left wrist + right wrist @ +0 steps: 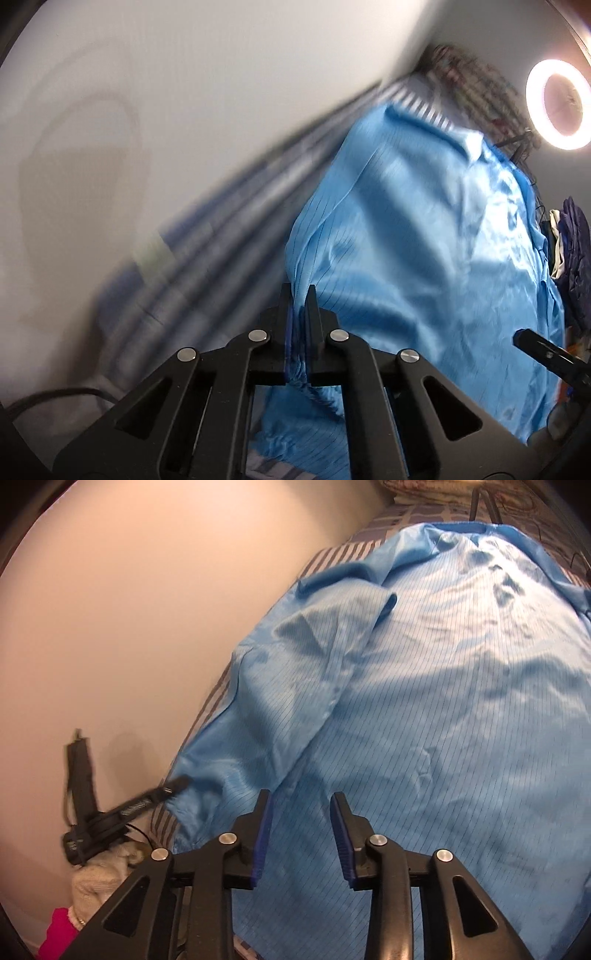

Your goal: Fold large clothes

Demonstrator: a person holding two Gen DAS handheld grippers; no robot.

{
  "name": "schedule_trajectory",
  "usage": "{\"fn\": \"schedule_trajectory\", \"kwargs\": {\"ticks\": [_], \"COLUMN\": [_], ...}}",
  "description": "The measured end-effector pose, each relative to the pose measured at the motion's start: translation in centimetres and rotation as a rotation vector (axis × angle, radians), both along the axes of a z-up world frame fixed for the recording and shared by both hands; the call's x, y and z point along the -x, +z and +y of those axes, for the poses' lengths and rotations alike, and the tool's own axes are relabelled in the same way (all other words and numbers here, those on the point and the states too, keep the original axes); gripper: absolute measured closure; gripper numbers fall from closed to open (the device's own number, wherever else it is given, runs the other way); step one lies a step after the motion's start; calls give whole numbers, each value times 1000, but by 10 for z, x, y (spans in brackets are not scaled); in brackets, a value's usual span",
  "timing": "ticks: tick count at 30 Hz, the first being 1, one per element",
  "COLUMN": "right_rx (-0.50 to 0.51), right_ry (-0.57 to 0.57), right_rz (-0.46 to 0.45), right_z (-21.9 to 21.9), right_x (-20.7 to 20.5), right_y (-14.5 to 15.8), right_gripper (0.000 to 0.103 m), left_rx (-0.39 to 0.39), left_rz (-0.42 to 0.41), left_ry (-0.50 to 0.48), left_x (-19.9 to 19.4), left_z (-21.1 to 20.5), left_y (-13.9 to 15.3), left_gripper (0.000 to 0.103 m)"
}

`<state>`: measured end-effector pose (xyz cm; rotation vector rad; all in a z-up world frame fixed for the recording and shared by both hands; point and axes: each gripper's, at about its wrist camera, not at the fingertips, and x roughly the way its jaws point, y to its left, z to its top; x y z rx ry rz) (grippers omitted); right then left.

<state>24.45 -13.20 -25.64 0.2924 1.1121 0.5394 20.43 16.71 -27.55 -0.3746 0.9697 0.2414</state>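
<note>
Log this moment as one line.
left gripper: shut on blue garment edge | right gripper: open, empty, above garment | surface: striped bedding

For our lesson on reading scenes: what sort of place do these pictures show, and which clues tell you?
Probably a bedroom set up for filming. A blue garment lies spread over striped bedding against a plain wall, and a lit ring light stands at the far end.

Your garment is light blue with thin dark pinstripes and a darker blue collar edge. The bed sheet under it is striped grey and white. Both tools are black, the right tool with blue pads. The wall is plain off-white. Pink cloth and a cream towel lie beside the bed.
</note>
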Motion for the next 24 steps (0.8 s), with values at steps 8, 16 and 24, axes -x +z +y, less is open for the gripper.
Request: {"fn": "schedule_trajectory", "kwargs": {"ticks": [8, 16, 24], "right_rx": [-32, -20, 101], "right_ry": [-3, 43, 52], "right_rz": [-48, -65, 43], "right_z": [-4, 43, 124], "right_x": [-31, -116, -176], "right_y": [32, 79, 58], "right_gripper": [43, 27, 34], "left_rx": [-306, -321, -333], "left_rz": [-219, -202, -232], "left_ry": [-233, -335, -372], "left_x": [36, 46, 61], "left_z": [-52, -70, -78], "left_y": [76, 59, 65], "left_gripper": [101, 101, 101]}}
